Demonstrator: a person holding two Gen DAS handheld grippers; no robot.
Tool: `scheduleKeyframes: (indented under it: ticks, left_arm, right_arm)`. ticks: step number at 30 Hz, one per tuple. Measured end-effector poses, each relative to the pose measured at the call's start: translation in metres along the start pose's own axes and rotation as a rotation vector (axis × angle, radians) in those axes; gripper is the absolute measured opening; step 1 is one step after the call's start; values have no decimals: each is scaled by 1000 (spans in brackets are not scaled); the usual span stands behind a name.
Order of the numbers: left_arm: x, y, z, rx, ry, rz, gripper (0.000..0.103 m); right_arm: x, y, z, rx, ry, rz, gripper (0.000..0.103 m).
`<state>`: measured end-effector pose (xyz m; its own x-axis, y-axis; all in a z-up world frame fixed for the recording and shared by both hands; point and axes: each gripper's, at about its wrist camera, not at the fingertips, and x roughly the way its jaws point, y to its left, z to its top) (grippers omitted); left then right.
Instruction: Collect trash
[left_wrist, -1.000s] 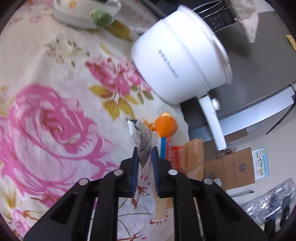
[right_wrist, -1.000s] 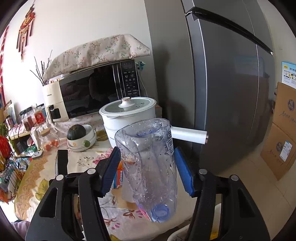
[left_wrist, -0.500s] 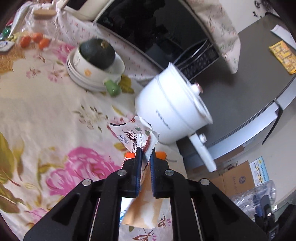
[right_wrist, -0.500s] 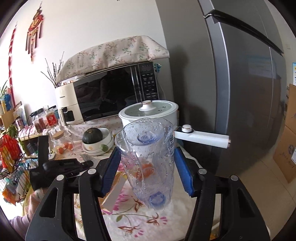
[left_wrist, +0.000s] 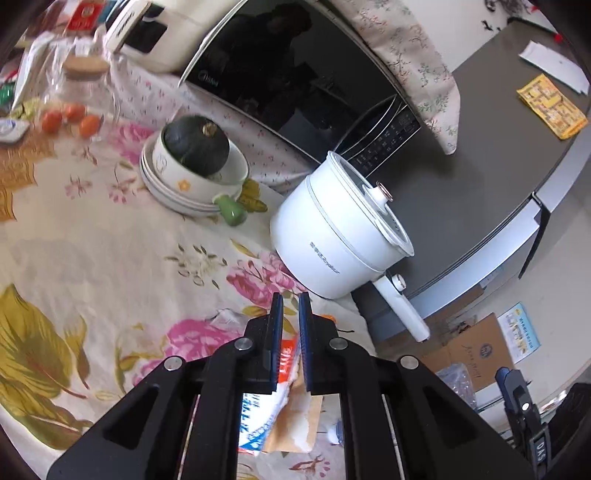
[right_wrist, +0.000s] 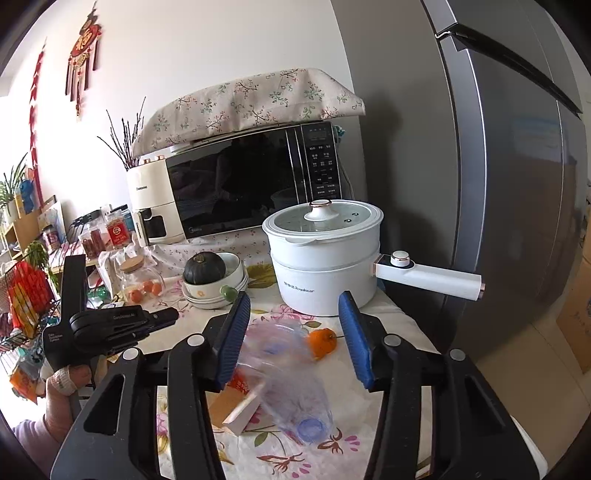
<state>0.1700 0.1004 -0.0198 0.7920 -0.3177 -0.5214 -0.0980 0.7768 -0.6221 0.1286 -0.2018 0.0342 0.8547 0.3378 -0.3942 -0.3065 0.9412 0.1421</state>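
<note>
A table covered by a cream cloth printed with pink roses and olive leaves (left_wrist: 92, 266) carried everything. In the left wrist view, a white lidded electric pot with a long handle (left_wrist: 332, 251) stood at three o'clock. A stack of white dishes holding a dark green squash (left_wrist: 192, 166) sat at twelve, a small green ceramic piece (left_wrist: 232, 214) touching it. A black-fronted microwave (left_wrist: 280, 74) stood behind. Near the right edge lay a small orange fruit (right_wrist: 323, 341).

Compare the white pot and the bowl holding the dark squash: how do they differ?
The white pot is taller, lidded, with a long side handle; the bowl is low, open and sits on stacked dishes. The pot's contents are hidden; the bowl shows its squash. Both stand on the tablecloth.
</note>
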Motion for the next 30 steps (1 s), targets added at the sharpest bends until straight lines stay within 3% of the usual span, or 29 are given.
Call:
scheduleKeyframes:
  ticks: [4, 6, 8, 12, 13, 14, 16, 19, 23, 25, 28, 30]
  left_arm:
    - [11, 9, -3, -41, 69, 46, 11]
    - [20, 21, -8, -80, 130, 99, 22]
    - [25, 36, -12, -135, 167, 147, 43]
    - [32, 78, -21, -318, 235, 173, 48]
    - [35, 86, -23, -358, 245, 163, 51]
    - [38, 95, -27, -414, 258, 146, 53]
    - [44, 110, -35, -508, 271, 124, 54]
    - [48, 121, -39, -585, 242, 97, 54]
    - [37, 120, -37, -594, 214, 126, 58]
    - [34, 119, -31, -550, 233, 135, 58]
    - [27, 110, -22, -476, 243, 106, 58]
    - [25, 94, -15, -372, 272, 93, 59]
  right_arm:
    - [12, -7, -6, 25, 42, 1, 45]
    - [24, -11, -16, 38, 95, 4, 45]
    - [40, -12, -32, 35, 180, 9, 46]
    - [53, -6, -55, -17, 262, 9, 50]
    - [53, -3, -58, -26, 265, 30, 58]
    - [52, 2, -62, -48, 266, 64, 74]
    - [51, 14, -69, -111, 259, 88, 88]
    - [51, 33, -85, -219, 280, 132, 89]
    - [45, 61, -111, -394, 307, 170, 92]
    - [43, 66, -124, -404, 337, 207, 93]
    - [43, 67, -138, -272, 384, 270, 93]
    - [44, 63, -141, -155, 407, 287, 93]
